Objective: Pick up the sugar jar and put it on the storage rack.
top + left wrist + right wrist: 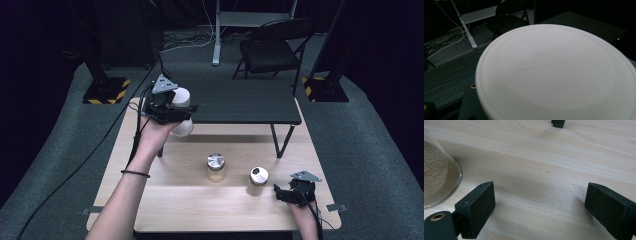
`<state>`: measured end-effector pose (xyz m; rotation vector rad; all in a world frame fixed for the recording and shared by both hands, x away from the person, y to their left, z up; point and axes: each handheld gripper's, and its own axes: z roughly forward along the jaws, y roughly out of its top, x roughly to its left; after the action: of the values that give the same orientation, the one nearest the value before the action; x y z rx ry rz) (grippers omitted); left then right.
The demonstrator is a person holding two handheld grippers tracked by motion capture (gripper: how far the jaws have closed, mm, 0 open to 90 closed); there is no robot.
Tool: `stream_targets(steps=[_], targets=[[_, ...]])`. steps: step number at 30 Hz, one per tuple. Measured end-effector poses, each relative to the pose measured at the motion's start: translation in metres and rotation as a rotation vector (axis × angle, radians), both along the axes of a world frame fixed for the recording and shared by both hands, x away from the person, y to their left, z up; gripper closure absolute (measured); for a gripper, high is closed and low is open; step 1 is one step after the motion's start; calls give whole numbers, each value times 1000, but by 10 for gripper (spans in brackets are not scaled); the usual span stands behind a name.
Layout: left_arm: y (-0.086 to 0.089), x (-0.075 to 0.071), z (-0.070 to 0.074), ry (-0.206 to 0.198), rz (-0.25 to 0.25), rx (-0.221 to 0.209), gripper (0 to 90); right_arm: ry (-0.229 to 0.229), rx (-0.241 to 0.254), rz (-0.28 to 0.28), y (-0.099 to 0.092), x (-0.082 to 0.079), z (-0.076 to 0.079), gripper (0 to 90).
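On a pale wooden table (200,200), with a black bench (240,102) across its far side and a folding chair (272,47) on grey carpet beyond, two metal-lidded jars stand unlabelled. Raised above the table, the left gripper (175,112) clamps a white container (182,98). Resting near the right jar (258,181), the right gripper (284,192) gapes empty.

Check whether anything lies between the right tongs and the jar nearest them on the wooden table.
Nothing visible does. The right tongs rest open on the wooden table, and the nearest jar stands just to their left. In the right gripper view, bare wood lies between the fingers, with the jar at the left edge.
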<state>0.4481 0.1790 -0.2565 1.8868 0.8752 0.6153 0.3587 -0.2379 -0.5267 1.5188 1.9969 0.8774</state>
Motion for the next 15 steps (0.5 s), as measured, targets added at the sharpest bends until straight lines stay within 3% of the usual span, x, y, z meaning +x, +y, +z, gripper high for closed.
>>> stream_targets(steps=[15], targets=[[1,27,0,13,49,-8,363,-1,-2,4,0,0,0,85]])
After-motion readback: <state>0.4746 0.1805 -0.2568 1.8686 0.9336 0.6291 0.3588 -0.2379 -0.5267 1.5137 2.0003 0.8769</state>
